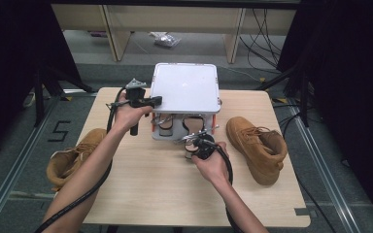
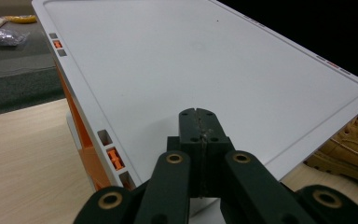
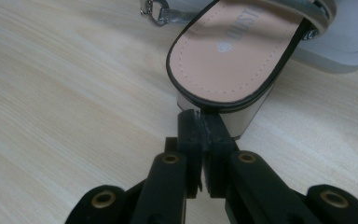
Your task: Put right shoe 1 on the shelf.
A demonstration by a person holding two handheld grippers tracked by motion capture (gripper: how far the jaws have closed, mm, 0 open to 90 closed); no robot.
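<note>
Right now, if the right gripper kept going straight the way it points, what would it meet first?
The right gripper, jaws shut, points at the heel end of the sandal that pokes out of the white box. It would meet the sandal's block heel first; the jaws look to be at or touching it already, though depth is unclear.

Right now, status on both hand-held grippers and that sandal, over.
Left hand-held gripper shut, resting on the white box lid. Right hand-held gripper shut at the sandal heel. Tan boot alongside, not blocking.
</note>
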